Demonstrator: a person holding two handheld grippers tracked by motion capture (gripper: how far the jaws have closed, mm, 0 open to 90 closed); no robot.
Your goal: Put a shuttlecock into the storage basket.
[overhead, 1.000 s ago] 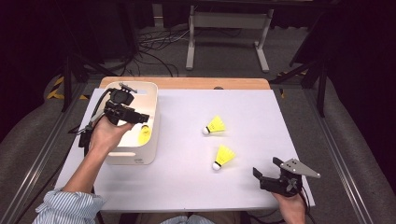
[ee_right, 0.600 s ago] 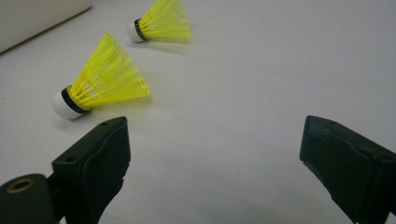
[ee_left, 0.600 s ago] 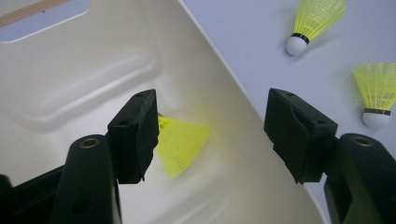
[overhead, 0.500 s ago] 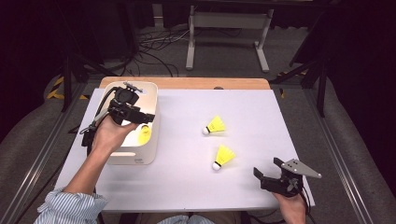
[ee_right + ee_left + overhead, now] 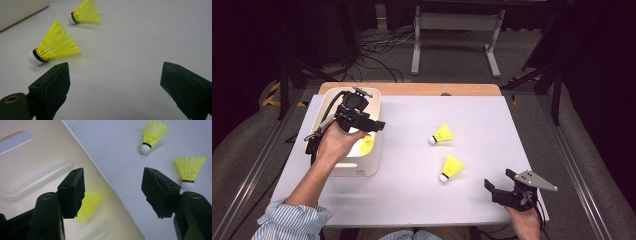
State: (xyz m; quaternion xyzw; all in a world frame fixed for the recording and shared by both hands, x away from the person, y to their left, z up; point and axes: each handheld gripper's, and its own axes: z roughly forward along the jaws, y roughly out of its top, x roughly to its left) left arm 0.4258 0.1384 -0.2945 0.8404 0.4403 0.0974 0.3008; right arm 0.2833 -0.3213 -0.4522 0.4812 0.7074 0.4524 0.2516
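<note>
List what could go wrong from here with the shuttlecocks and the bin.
1. The left gripper hangs open over the cream bin's right wall; swinging out low toward the table, it could clip the wall and shift the bin.
2. The two shuttlecocks on the white table lie on their sides and may roll when nudged.
3. The right gripper, open and near the closer shuttlecock, could crush its yellow skirt if it closes there.
</note>
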